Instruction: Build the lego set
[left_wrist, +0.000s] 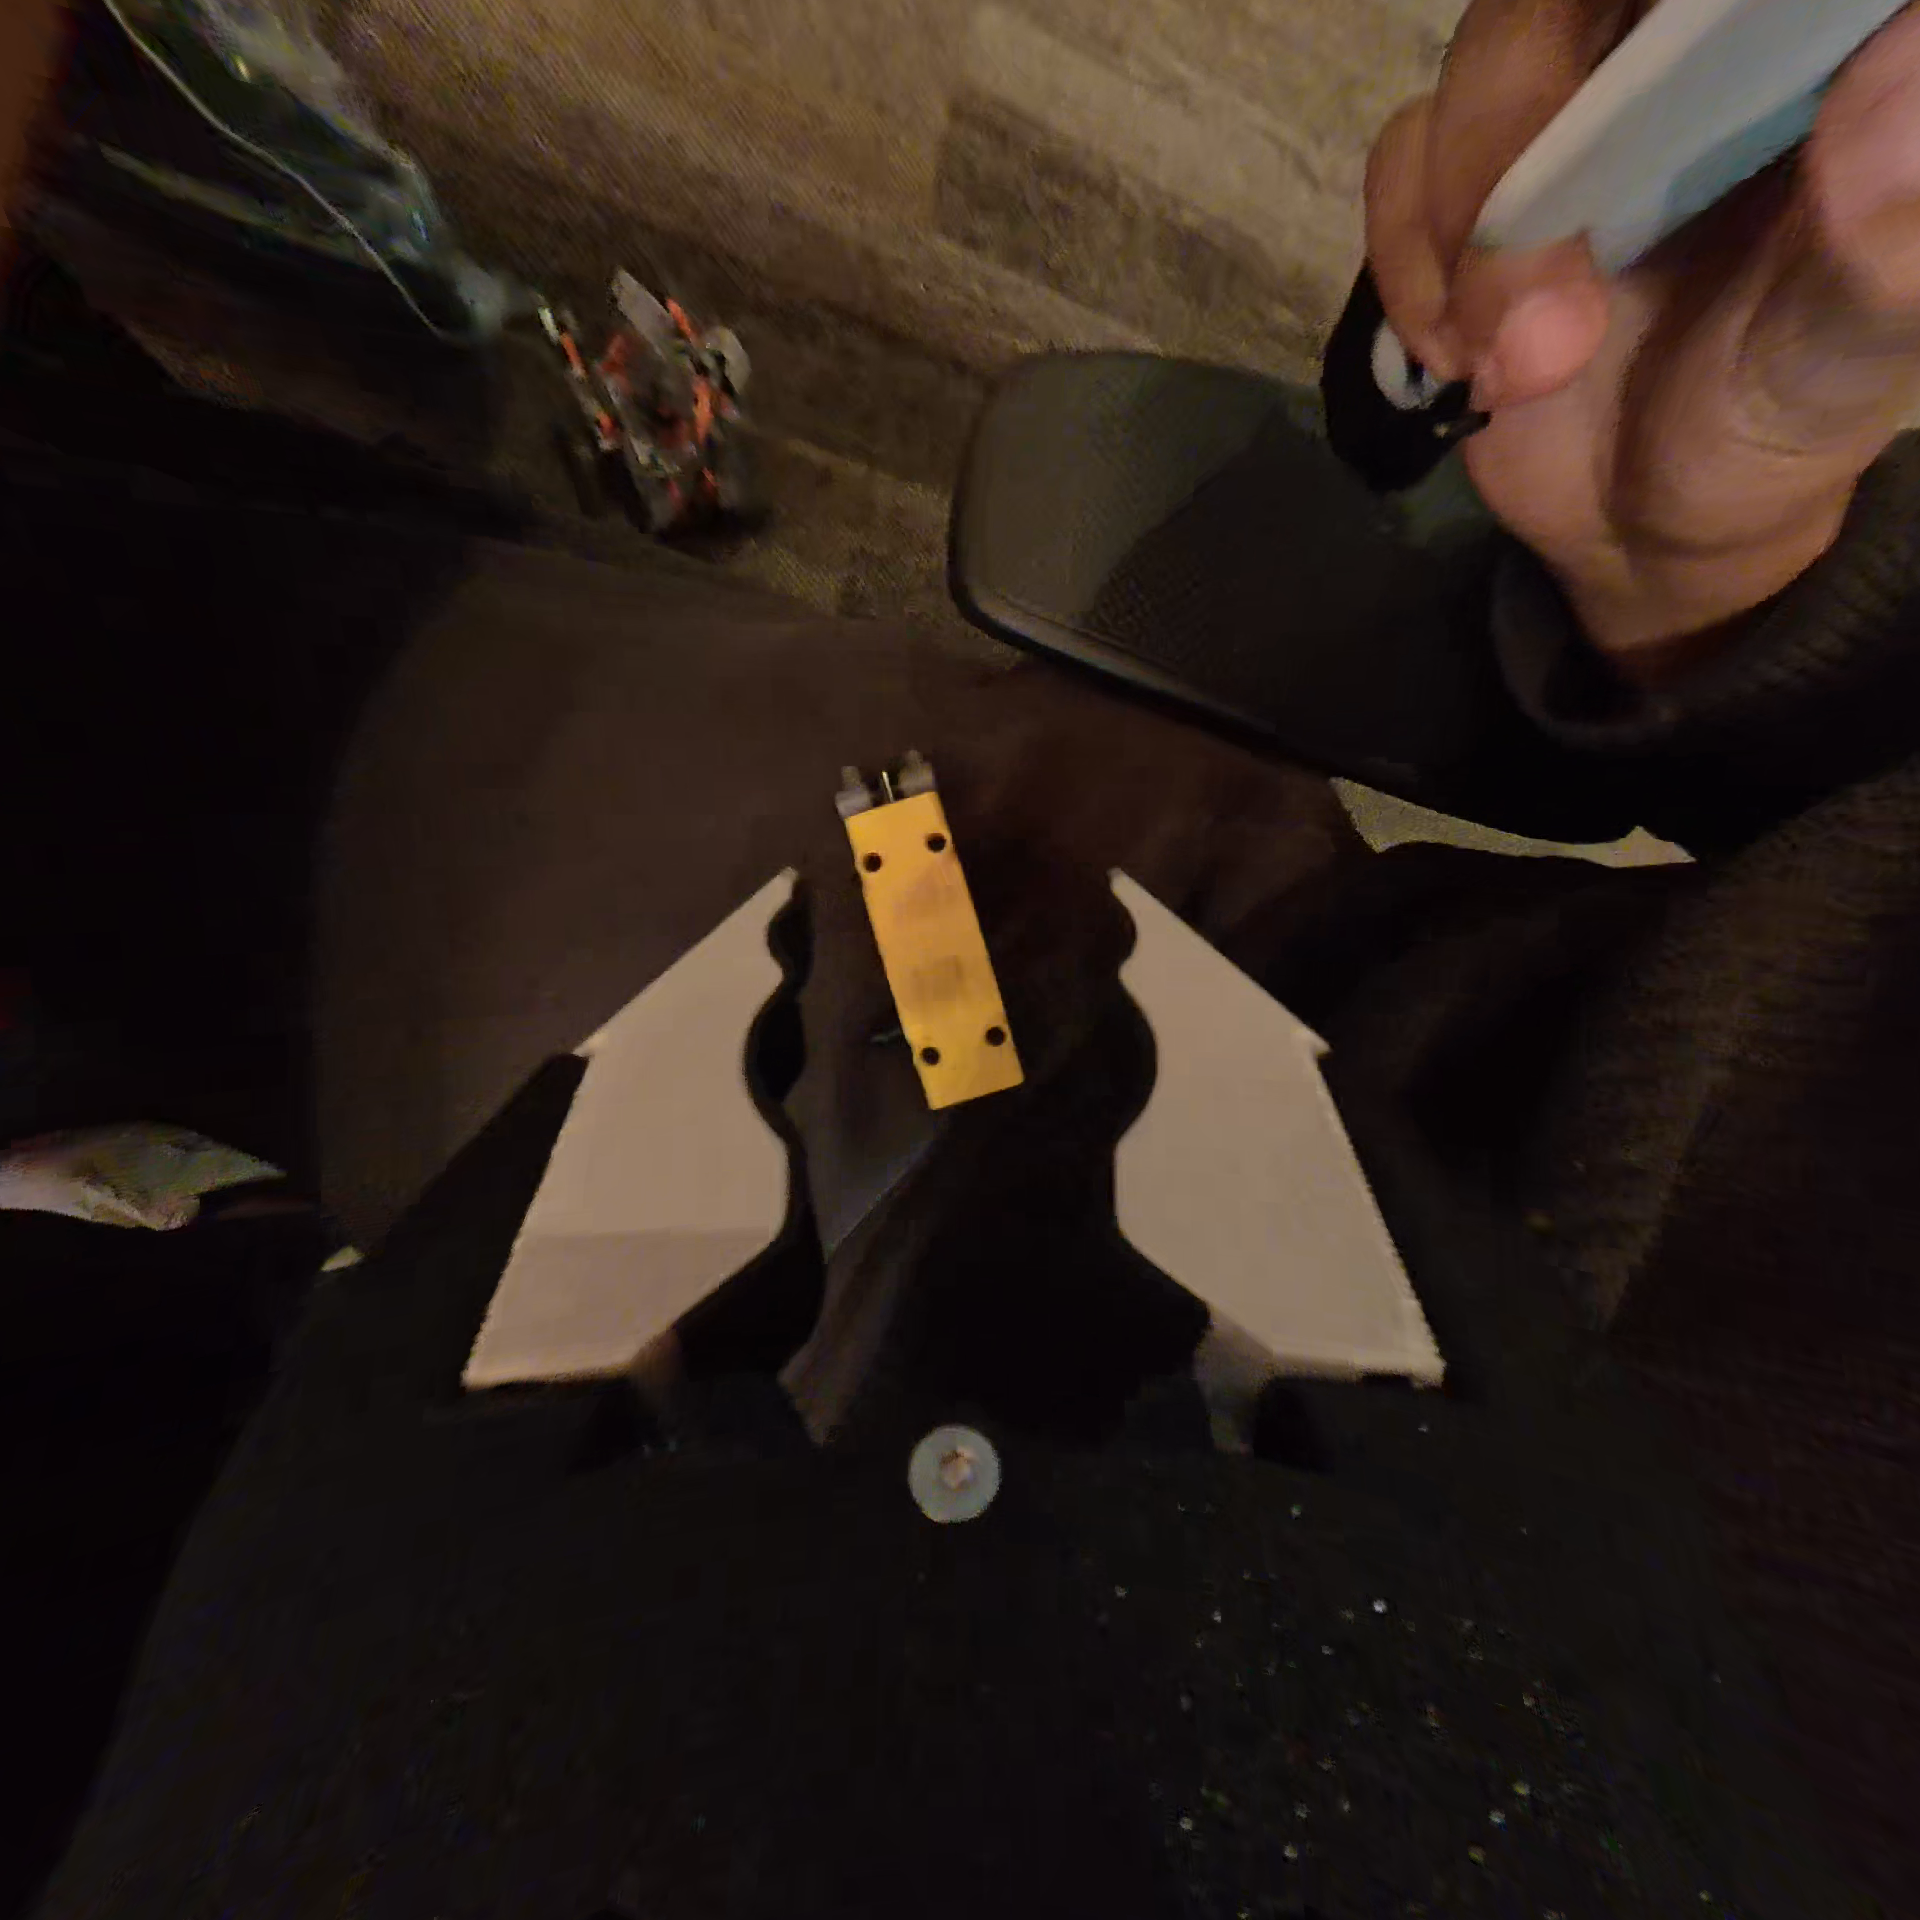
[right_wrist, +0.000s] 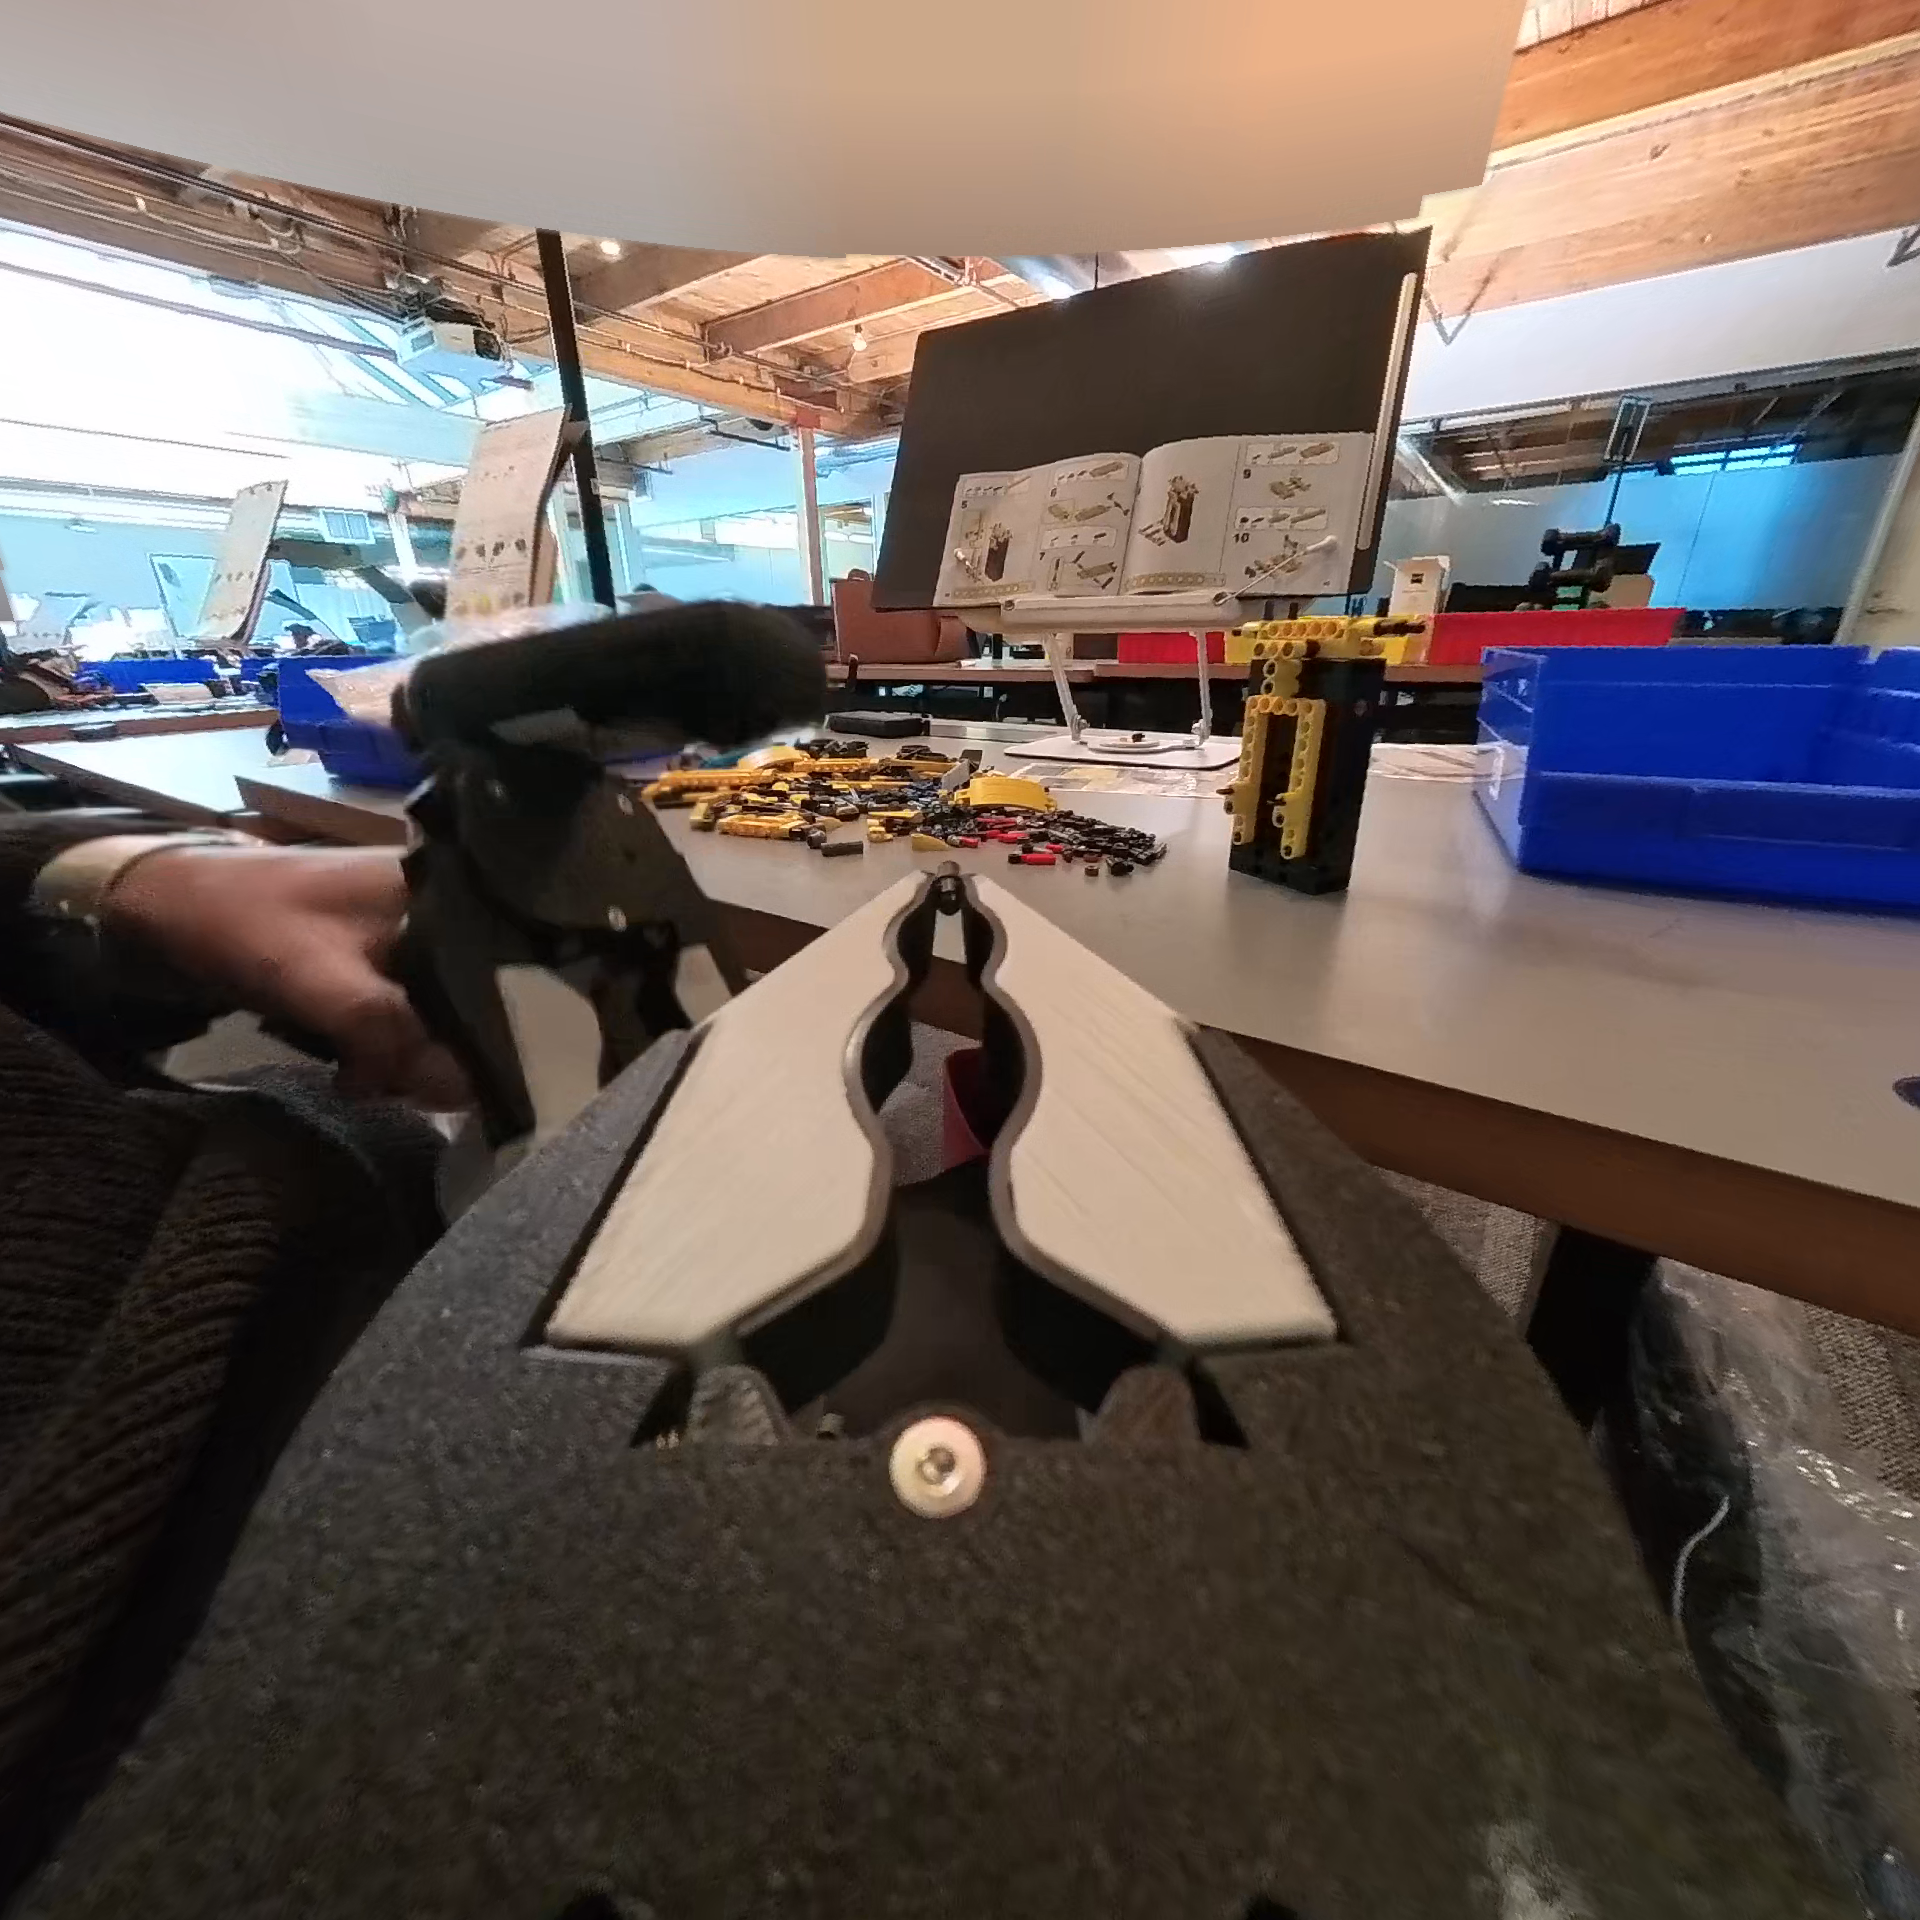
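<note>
In the left wrist view my left gripper (left_wrist: 956, 883) points down at a dark lap, its white fingers (left_wrist: 665, 1143) wide apart. A yellow rectangular brick piece (left_wrist: 930, 956) with a grey end lies between them, touching neither finger. My right gripper (right_wrist: 948, 904) is held in front of the table edge, shut on a small black pin (right_wrist: 948, 885) at its fingertips. The left gripper's black body (right_wrist: 540, 883) shows in the right wrist view, held by a hand (right_wrist: 281, 935) and pointing down. A hand (left_wrist: 1662, 416) gripping a white handle shows at the upper right of the left wrist view.
A grey table (right_wrist: 1455, 987) carries a pile of yellow and black bricks (right_wrist: 894, 810), a yellow-black tower model (right_wrist: 1299, 769), an open booklet on a stand (right_wrist: 1143, 530) and a blue bin (right_wrist: 1714, 769). Below are a black chair armrest (left_wrist: 1174, 540), carpet and a small model (left_wrist: 665, 405).
</note>
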